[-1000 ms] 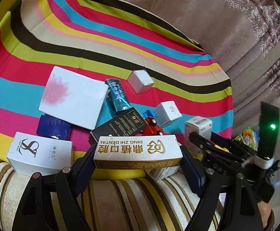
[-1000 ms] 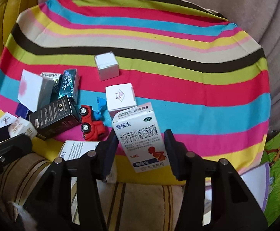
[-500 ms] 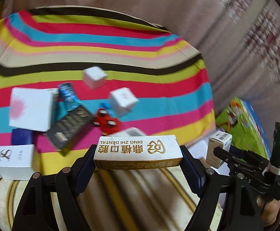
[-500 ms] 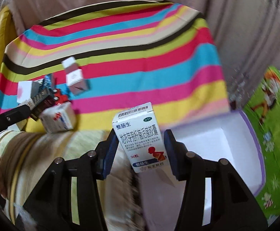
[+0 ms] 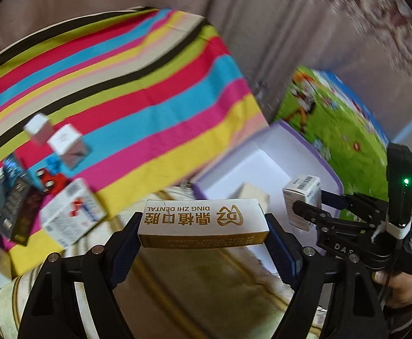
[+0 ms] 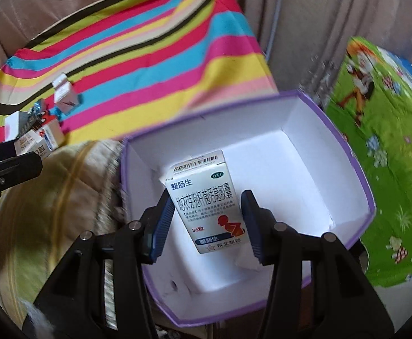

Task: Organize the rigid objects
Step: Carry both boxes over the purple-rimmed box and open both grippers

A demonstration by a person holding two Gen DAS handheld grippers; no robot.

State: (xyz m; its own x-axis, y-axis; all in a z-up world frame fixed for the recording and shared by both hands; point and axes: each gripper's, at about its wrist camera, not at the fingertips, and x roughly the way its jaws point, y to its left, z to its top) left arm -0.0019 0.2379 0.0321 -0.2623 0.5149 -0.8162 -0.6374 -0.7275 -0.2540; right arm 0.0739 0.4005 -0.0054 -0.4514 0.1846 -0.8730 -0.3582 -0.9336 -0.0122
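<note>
My left gripper (image 5: 203, 230) is shut on a long white and gold dental box (image 5: 203, 226), held crosswise over the striped cushion edge. My right gripper (image 6: 207, 220) is shut on a white medicine box (image 6: 206, 200) with blue print, and hangs above the inside of a white storage box with a purple rim (image 6: 358, 175). In the left wrist view the right gripper (image 5: 304, 212) with its medicine box (image 5: 302, 197) shows over the same storage box (image 5: 313, 149), where a pale small box (image 5: 252, 195) lies.
Several small boxes (image 5: 70, 212) and a red toy car (image 5: 51, 182) lie at the left on the rainbow-striped cloth (image 5: 138, 90). A green cartoon mat (image 6: 389, 141) lies right of the storage box. A curtain hangs behind. A hand (image 5: 398, 282) holds the right gripper.
Both grippers have swung right, away from the pile on the striped cloth. The right one now hangs over the white storage box, and the left one has come close to it.
</note>
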